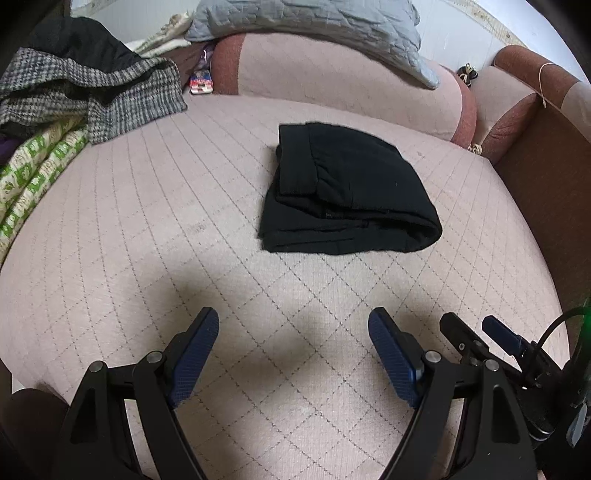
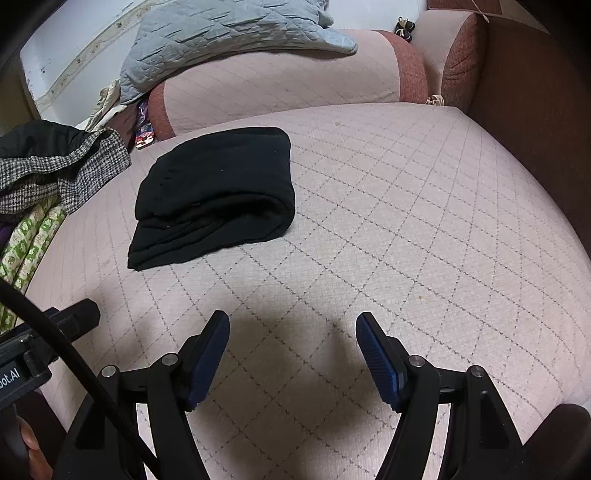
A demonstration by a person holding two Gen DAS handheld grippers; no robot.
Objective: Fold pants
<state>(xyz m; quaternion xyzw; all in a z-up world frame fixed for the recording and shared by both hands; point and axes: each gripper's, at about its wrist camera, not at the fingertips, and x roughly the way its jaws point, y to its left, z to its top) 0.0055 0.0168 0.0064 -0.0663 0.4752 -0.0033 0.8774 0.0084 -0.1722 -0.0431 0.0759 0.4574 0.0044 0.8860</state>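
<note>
Pants (image 1: 343, 192) lie folded in a compact stack on the pink quilted sofa seat (image 1: 147, 221). I hold my left gripper (image 1: 293, 354) and right gripper (image 2: 291, 354) spread, empty, well back; folding looks finished.

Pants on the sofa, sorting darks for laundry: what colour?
Plain black pants; left wrist view shows them best.

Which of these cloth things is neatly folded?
The black pants mid-bed, alone. The checked garment and grey quilt lie crumpled at the edges.
</note>
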